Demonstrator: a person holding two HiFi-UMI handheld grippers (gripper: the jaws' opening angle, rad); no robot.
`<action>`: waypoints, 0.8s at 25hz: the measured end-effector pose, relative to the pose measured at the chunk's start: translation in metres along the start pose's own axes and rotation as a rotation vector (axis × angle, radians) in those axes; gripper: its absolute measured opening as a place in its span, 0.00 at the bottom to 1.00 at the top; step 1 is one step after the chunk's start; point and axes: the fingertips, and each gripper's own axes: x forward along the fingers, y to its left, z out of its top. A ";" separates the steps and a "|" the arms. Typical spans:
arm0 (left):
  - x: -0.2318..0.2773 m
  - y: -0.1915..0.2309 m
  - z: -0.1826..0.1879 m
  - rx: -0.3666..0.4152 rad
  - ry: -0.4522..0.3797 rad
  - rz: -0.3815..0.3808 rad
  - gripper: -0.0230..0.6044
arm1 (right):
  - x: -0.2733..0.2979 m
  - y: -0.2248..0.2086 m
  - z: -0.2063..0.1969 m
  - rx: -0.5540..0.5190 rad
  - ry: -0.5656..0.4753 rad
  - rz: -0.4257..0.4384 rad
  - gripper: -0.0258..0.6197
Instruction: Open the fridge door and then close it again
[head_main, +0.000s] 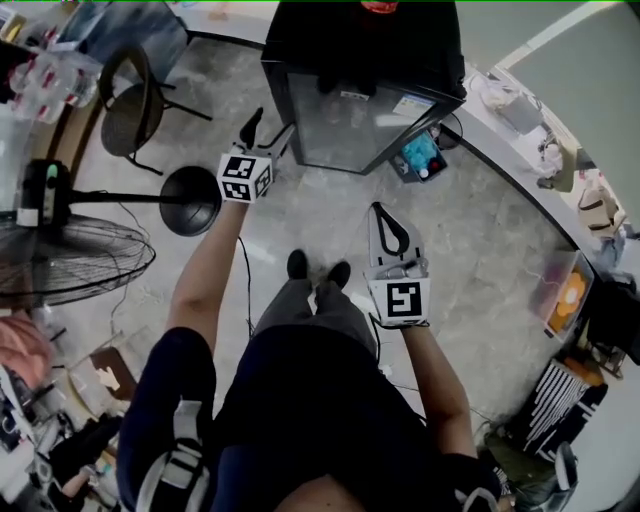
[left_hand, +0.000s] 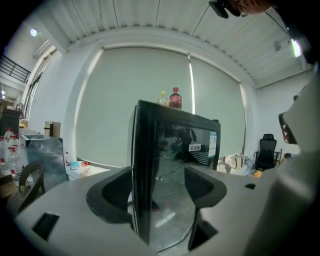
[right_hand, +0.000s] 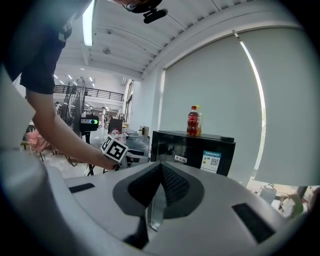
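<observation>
Legs (head_main: 310, 310) fill lower head view. Fridge (head_main: 350, 50) upper centre, door (head_main: 360, 125) shut. Left gripper (head_main: 265, 132) just beside its left front corner, right gripper (head_main: 382, 215) below it, apart.
Left gripper view: jaws apart, fridge (left_hand: 175, 150) front edge between them, contact unclear.
Right gripper view: jaws closed, empty, fridge (right_hand: 192, 150) beyond at centre.

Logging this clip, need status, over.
Left hand-held gripper open, fridge door edge between jaws. Right hand-held gripper shut, empty. Door looks closed. Round stand base off left, not blocking.
</observation>
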 end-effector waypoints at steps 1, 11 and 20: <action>0.006 0.006 -0.006 0.000 0.011 -0.004 0.55 | 0.002 -0.001 -0.001 0.003 0.005 0.001 0.07; 0.051 0.039 -0.046 0.006 0.079 -0.101 0.54 | 0.036 0.006 -0.018 0.012 0.026 0.022 0.07; 0.067 0.036 -0.052 0.029 0.094 -0.212 0.45 | 0.045 0.007 -0.029 0.017 0.046 0.020 0.07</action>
